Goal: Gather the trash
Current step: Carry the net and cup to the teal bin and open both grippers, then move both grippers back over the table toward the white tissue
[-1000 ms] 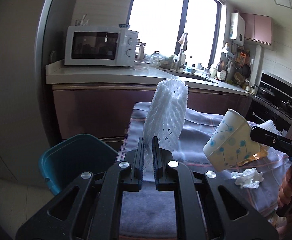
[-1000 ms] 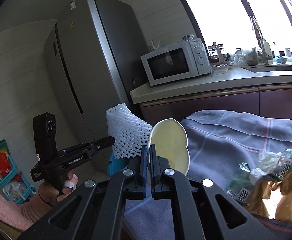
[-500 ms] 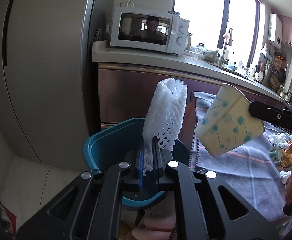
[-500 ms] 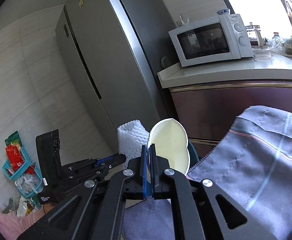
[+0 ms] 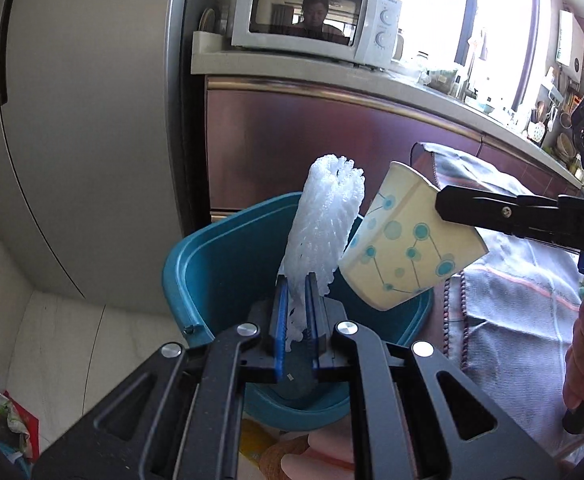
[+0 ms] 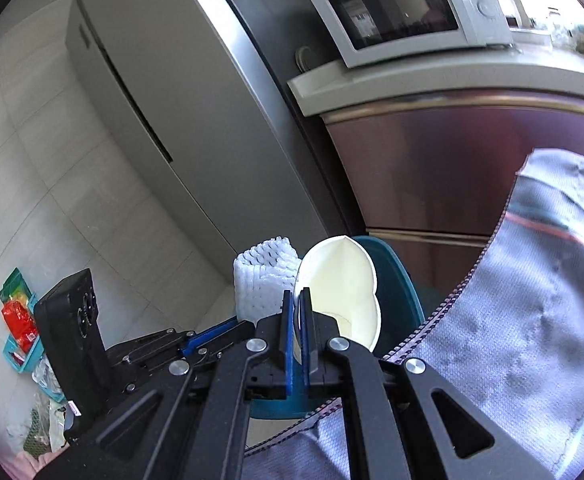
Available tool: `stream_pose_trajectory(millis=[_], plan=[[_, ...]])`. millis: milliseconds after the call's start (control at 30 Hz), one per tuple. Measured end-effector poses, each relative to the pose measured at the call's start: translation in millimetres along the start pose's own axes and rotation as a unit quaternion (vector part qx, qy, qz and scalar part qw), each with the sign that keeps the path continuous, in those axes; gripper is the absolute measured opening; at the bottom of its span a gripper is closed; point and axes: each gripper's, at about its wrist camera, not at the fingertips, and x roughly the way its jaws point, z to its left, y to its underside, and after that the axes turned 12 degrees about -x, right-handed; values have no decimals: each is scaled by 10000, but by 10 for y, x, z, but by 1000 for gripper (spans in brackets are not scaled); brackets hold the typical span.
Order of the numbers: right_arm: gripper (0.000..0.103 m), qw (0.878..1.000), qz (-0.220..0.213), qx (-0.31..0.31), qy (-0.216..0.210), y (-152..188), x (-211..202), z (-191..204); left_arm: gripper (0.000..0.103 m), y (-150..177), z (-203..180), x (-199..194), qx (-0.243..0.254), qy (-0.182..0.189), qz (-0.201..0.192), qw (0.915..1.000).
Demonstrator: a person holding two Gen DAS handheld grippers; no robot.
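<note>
Both claws over the bin [image 5: 196, 264].
Left claw [image 5: 295, 312] pinches the foam net [image 5: 324, 216]; right claw [image 6: 297, 320] grips the paper cup [image 6: 340, 280] by its rim.

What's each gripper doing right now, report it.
Left gripper: closed on the foam net.
Right gripper: closed on the paper cup.

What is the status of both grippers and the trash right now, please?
Left gripper shut on foam net, right gripper shut on paper cup. Both items over teal bin, not yet released. Nothing blocking the drop.
</note>
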Motion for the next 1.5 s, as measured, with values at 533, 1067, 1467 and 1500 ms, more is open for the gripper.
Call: stream_pose_trajectory(millis=[533, 1067, 1467, 1500], plan=[[27, 9996, -78, 213, 183, 167, -217, -112, 31, 120, -324, 39, 275, 155, -181, 9993], [44, 9907, -865, 18, 1052, 816, -1944, -216, 47, 449, -1529, -644, 1180, 2055, -168, 9714], [45, 9630, -1080, 986, 2265, 1729, -3035, -530, 52, 1158, -2398, -651, 1861, 2899, 619, 9368], [45, 9605, -1080, 1042, 2341, 1779, -3076, -553, 52, 1195, -2444, -638, 1901, 2938, 680, 9343]])
